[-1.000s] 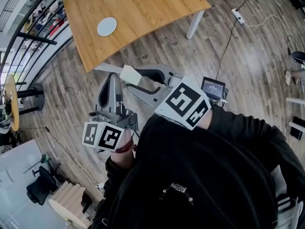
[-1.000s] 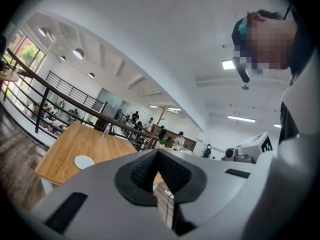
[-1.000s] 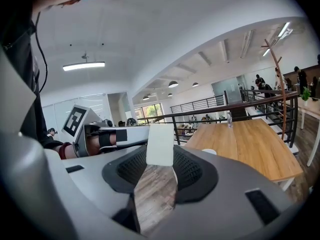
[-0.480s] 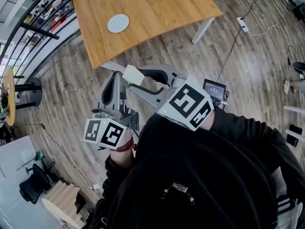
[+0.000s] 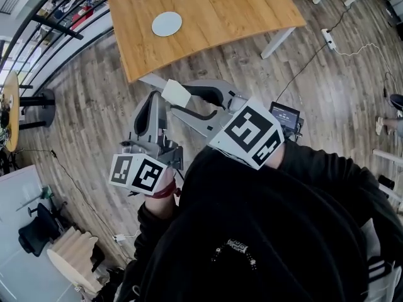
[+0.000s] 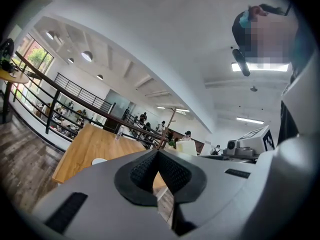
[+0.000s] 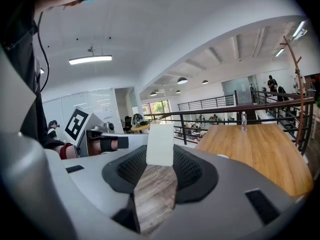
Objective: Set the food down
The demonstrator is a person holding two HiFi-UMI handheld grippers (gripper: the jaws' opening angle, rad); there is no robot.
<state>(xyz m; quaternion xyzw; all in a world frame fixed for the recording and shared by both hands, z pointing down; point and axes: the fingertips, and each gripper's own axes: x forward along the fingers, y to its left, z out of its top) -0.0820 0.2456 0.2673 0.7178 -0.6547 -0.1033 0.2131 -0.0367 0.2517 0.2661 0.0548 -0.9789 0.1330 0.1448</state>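
My right gripper (image 7: 160, 158): the jaws stand wide and clamp a pale, flat-sided block of food (image 7: 160, 140) at their tips. The ribbed pads (image 7: 187, 170) press on its two faces, and the block stands upright, touching nothing else.

My left gripper (image 6: 158, 153): jaws brought together tip to tip, nothing between them.

Both grippers are held out in front of me, side by side, above the plank floor (image 5: 94, 99). Ahead, well apart from both, stands a wooden table (image 5: 214, 17) bearing a white plate (image 5: 167, 24) toward its left side.

Step in hand, as I judge it: carrying the food toward the table; it is not yet set down.

The next move calls for bringing the right gripper over the tabletop, probably over the plate. I would then lower it until the block rests there and part the jaws without tipping it.
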